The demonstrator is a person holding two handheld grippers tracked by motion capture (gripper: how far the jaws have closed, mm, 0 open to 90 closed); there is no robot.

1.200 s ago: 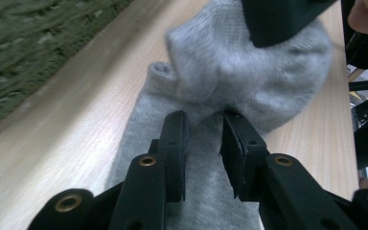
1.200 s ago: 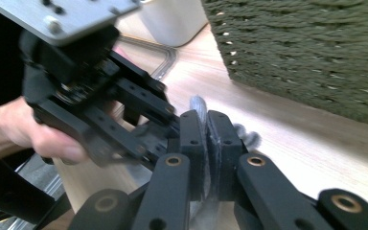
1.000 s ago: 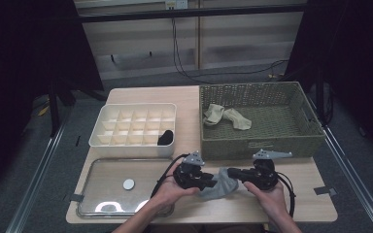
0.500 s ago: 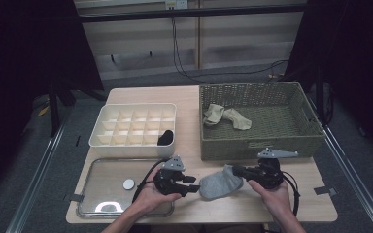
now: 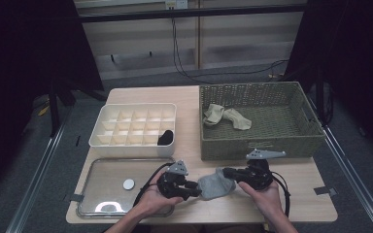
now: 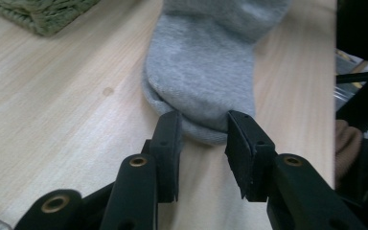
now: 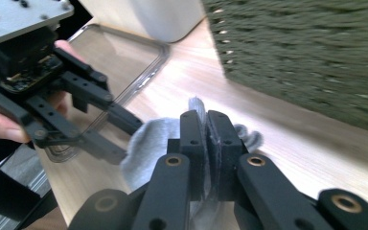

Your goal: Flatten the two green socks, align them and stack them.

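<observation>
A grey sock (image 5: 215,184) lies on the wooden table (image 5: 296,204) near its front edge, between my two grippers. My right gripper (image 5: 228,173) is shut on one end of the sock (image 7: 148,143), and the fabric is pinched flat between its jaws (image 7: 206,120). From the left, my left gripper (image 5: 194,187) faces the other, rounded end (image 6: 201,72). Its jaws (image 6: 203,134) stand apart on either side of that end and just touch the fabric. In the right gripper view the left gripper (image 7: 127,139) is held by a hand.
A green wicker basket (image 5: 262,145) with beige socks (image 5: 226,116) stands just behind the right gripper. A white divided box (image 5: 136,144) at the left holds a black sock (image 5: 165,137). A clear tray (image 5: 102,170) with a white disc (image 5: 128,184) lies beside the left hand.
The left gripper drew back to the left off the sock, then came in again to its near end. The right gripper kept its hold and shifted slightly right.
</observation>
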